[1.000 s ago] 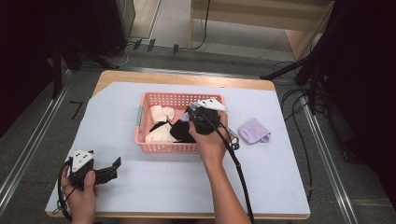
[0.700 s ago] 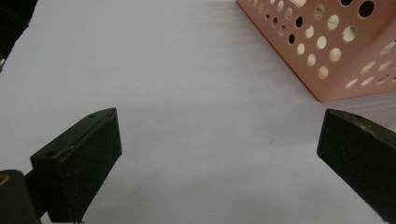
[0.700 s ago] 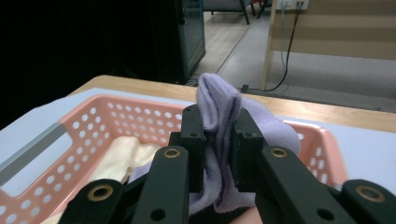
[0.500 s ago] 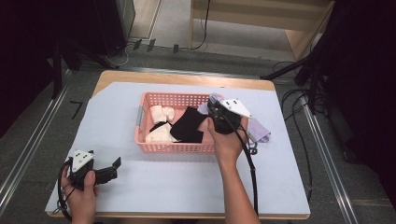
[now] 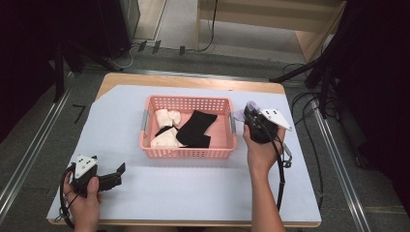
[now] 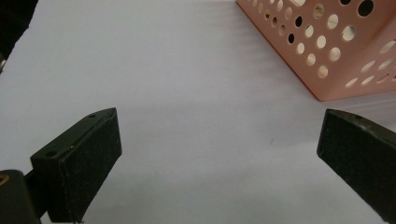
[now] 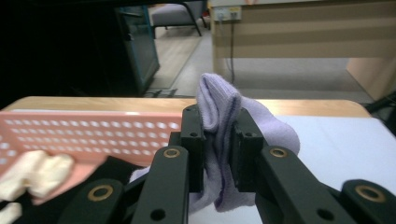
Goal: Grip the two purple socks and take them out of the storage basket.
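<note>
R forearm enters bottom centre-right of high view, hand raised, right tool (image 5: 252,116) at right of pink basket (image 5: 187,152), centre frame, jaws nearly closed, clamped on lilac sock (image 7: 219,140). Sock pinched upright betw pads, just beside basket's right rim, above desk (image 5: 203,193). L hand lower left, left tool (image 5: 118,170) resting low on desk, jaws wide apart, nothing betw them. Count: 2 tools, 1 basket, 1 lilac sock; inside basket 1 black sock (image 5: 196,129), cream socks (image 5: 164,128), no. unclear.

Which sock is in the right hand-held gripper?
The purple sock, pinched in the right hand-held gripper; the black sock and cream socks lie in the pink basket.
</note>
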A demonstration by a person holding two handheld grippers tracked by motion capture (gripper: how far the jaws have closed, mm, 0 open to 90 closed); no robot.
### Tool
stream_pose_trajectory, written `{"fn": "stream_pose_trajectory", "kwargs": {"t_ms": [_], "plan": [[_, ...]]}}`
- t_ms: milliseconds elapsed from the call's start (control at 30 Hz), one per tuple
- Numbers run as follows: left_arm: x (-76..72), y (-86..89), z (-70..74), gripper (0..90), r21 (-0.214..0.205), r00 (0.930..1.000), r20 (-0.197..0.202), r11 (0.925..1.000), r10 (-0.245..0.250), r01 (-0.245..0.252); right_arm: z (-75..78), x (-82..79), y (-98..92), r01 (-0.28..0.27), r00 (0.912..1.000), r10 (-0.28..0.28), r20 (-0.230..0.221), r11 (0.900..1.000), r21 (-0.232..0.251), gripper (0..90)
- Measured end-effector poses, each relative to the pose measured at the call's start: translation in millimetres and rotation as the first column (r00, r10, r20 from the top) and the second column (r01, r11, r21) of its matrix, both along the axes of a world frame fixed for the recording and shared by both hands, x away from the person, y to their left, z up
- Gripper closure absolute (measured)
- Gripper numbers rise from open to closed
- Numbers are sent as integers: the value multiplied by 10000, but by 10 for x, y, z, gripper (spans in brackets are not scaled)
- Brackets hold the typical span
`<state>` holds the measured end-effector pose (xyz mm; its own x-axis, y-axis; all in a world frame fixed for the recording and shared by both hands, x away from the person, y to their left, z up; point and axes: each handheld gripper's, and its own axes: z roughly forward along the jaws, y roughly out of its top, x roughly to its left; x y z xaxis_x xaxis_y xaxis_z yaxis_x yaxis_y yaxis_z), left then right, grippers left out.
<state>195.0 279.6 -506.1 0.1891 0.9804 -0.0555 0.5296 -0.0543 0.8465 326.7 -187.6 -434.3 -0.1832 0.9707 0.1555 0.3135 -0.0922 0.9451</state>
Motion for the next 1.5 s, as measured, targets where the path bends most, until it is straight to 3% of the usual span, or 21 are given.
{"fn": "stream_pose_trajectory", "kwargs": {"t_ms": [333, 367, 400, 433, 533, 667, 1167, 1300, 1500], "plan": [[0, -1, 1, 6, 62, 10000, -1, 10000, -7, 7, -272, 15, -364, 642, 9959, -662, -610, 9973, -350, 763], [0, -1, 0, 6, 53, 10000, 2, 10000, -2, 2, -299, 17, -394, 695, 9951, -717, -681, 9970, -335, 725], [0, 0, 1, 6, 60, 10000, 5, 10000, -8, 8, -336, 13, -445, 884, 9925, -900, -823, 9958, -231, 606], [0, 0, 1, 6, 54, 10000, 8, 10000, -5, 5, -336, 13, -445, 884, 9925, -900, -823, 9958, -231, 606], [-1, 2, 1, 6, 49, 10000, 3, 10000, 4, -4, -349, -26, -531, 1156, 9896, -1148, -868, 9933, 34, 463], [-2, 1, 1, 6, 38, 10000, 12, 10000, 32, -32, -330, -103, -602, 1196, 9907, -1174, -687, 9924, 286, 376], [-2, -6, 1, 6, 83, 10000, 24, 10000, 46, -46, -426, -499, -875, 1180, 9917, -1143, -591, 9911, 622, 344], [-5, -10, 3, 6, 126, 10000, 12, 9999, 46, -47, -472, -632, -957, 1050, 9940, -1017, -413, 9907, 864, 310], [5, -22, -1, 6, 198, 10000, -12, 9998, 64, -64, -490, -803, -1028, 624, 9978, -602, -288, 9946, 832, 237]]}}
